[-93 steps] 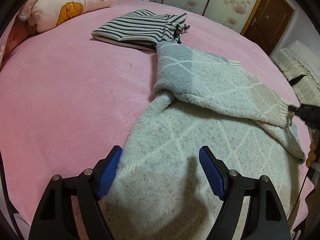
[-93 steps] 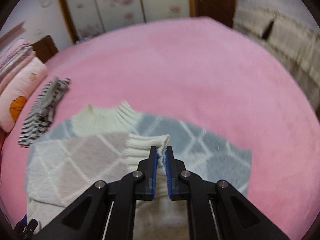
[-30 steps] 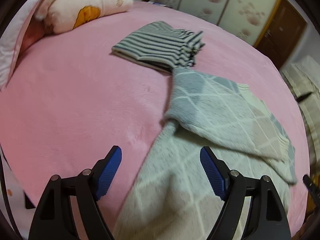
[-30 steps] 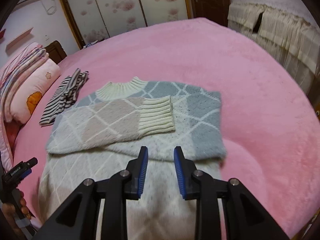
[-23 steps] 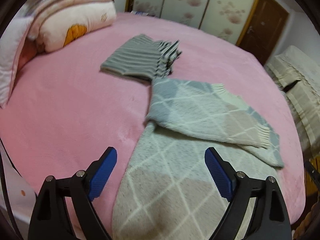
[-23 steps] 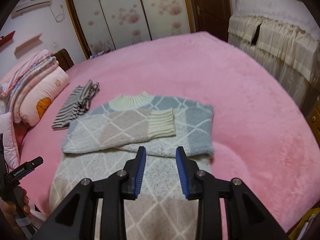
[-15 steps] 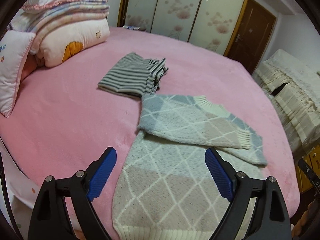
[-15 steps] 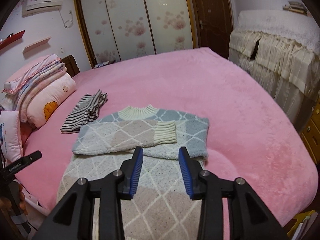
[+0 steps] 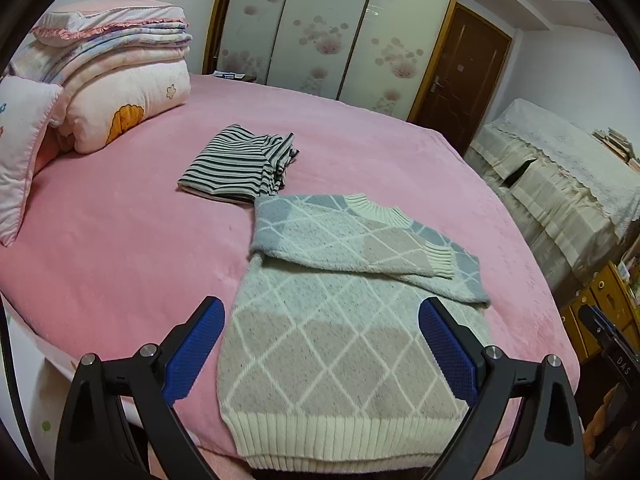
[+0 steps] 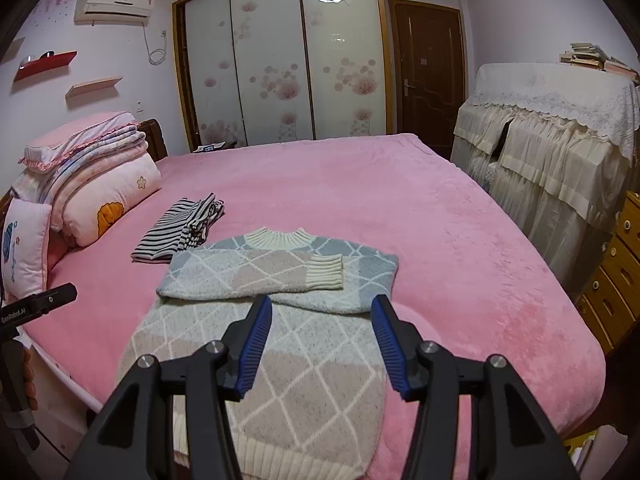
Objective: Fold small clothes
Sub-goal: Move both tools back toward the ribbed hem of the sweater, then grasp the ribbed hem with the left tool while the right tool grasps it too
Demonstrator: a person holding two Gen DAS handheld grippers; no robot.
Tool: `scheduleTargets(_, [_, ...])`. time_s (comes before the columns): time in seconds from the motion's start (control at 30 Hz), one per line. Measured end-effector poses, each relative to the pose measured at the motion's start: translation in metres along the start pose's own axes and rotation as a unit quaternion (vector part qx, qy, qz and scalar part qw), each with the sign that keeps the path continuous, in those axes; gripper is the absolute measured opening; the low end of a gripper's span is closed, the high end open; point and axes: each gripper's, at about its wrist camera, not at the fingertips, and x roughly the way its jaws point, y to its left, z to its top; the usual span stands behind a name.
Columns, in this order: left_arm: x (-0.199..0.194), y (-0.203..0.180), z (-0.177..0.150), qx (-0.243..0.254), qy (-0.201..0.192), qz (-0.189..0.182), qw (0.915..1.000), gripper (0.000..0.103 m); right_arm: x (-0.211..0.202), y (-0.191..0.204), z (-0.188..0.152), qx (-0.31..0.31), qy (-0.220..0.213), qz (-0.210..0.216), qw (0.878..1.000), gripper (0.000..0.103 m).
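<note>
Both hand-held grippers, left (image 9: 320, 344) and right (image 10: 322, 344), gape empty above the sweater (image 9: 340, 340).

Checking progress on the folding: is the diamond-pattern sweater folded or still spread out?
Partly folded. The sweater has both sleeves crossed over its chest, but the body lies flat at full length on the bed.

right gripper (image 10: 322, 334) let go of sweater (image 10: 276, 320) cuff, jaws now wide, sleeve laid across chest, both grippers backed off, left gripper (image 9: 320, 340) higher
</note>
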Motion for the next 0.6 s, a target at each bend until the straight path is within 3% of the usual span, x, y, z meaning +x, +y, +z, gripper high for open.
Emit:
scheduleTargets(0.37, [-0.018, 0.019, -0.041, 0.009, -0.031, -0.031, 0.999, 0.097, -0.018, 0.007, -0.041, -0.018, 0.014, 0.0, 1.0, 0.052])
scheduleTargets(0.6, [0.02, 0.044, -0.072, 0.031, 0.018, -0.024, 0.9991, 0.097, 0.006, 0.008, -0.073, -0.015, 0.055, 0.002, 0.998, 0.054])
